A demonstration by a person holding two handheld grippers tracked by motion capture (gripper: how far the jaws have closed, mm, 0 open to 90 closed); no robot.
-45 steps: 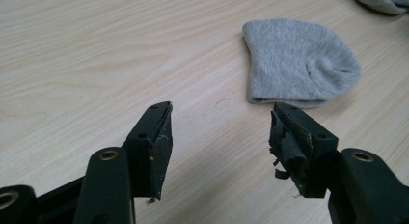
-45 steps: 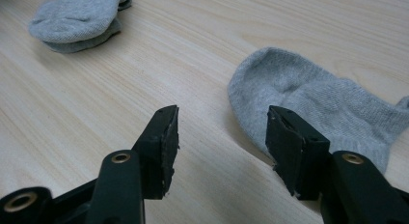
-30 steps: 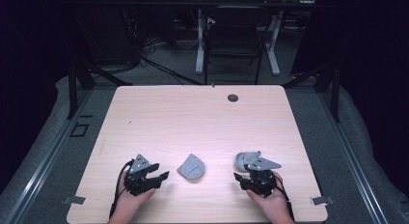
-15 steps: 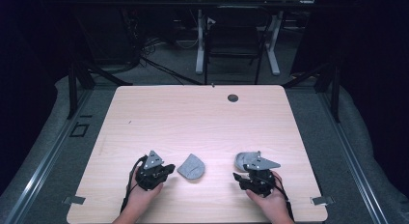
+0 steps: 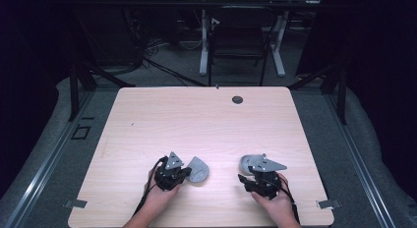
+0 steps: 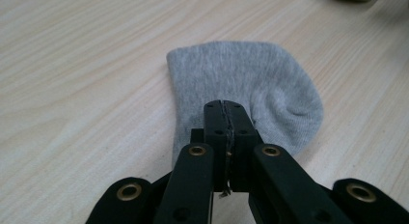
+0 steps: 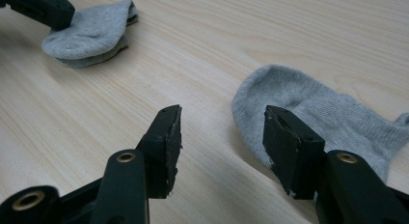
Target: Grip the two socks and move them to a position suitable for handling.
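The left gripper (image 6: 226,119) was clamped on the folded grey sock (image 6: 241,84), probably for lifting, while the right gripper (image 7: 222,137) was held open, empty, beside the second sock (image 7: 313,108) near the table (image 5: 206,120) front.

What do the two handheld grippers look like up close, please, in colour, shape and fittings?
The left gripper and right gripper are matte black, each with two blocky flat-faced jaws on arms pinned by brass-coloured rivets. From above, each carries a grey three-cornered plate and trails a black cable.
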